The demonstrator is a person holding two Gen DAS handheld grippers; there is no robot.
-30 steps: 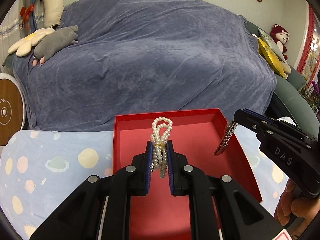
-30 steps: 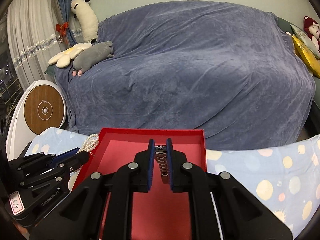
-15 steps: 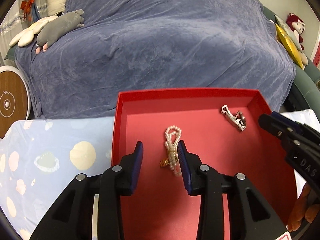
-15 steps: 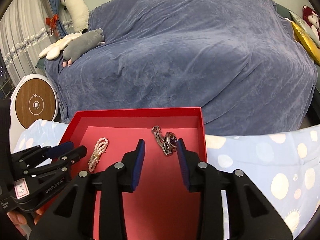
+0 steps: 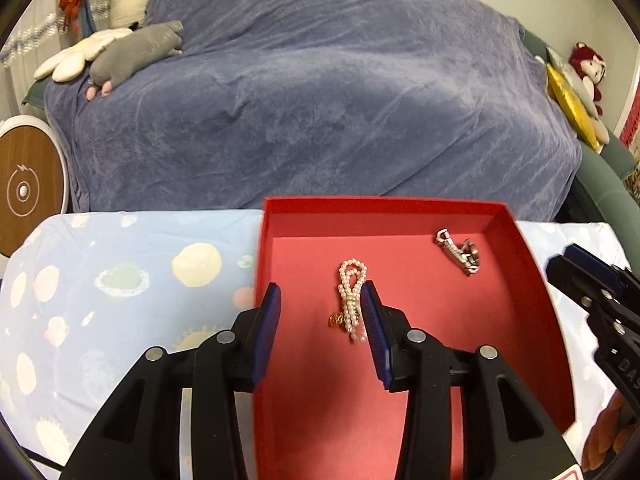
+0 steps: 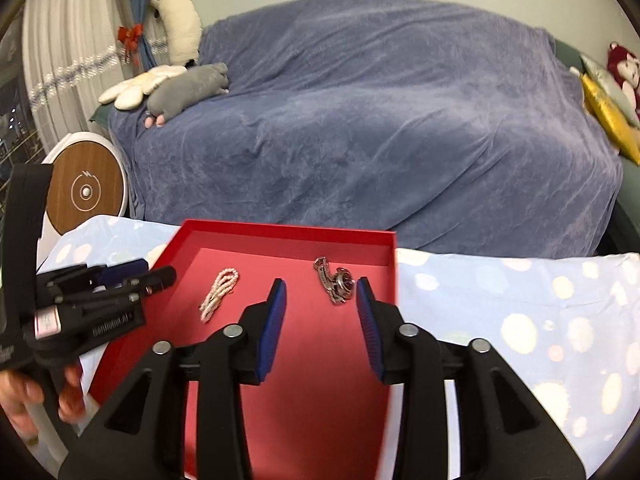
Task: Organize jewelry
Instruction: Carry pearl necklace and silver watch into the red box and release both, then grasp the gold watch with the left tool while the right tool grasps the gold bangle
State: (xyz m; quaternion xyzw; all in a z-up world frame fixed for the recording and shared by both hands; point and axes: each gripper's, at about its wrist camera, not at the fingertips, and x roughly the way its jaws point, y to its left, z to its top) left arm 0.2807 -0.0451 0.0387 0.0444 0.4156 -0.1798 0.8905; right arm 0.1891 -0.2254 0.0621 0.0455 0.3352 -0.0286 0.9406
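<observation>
A second ago each claw pinched a piece of jewelry over the box; now both pieces lie loose on its floor, and the jaws of both claws are opening with nothing pressed between the pads.

The left claw [image 5: 320, 308] hovers low over the box's left half, its left finger above the left wall. The pearls [image 5: 352, 300], a doubled strand of white beads with a small gold clasp, lie just ahead of it, close by the right pad but clear of it.

The right claw [image 6: 320, 304] stands over the right half. The watch [image 6: 335, 285], a silver linked band curled around a dark dial, lies just beyond its tips, nearer the right finger.

The box [image 5: 536, 280] is a shallow red tray with low upright walls; bare floor separates the two pieces and runs on to the far wall. It sits on a surface [image 5: 120, 280] under a pale blue spotted cloth, with open cloth on either side. Beyond is a sofa [image 6: 380, 120] draped in blue-grey.
</observation>
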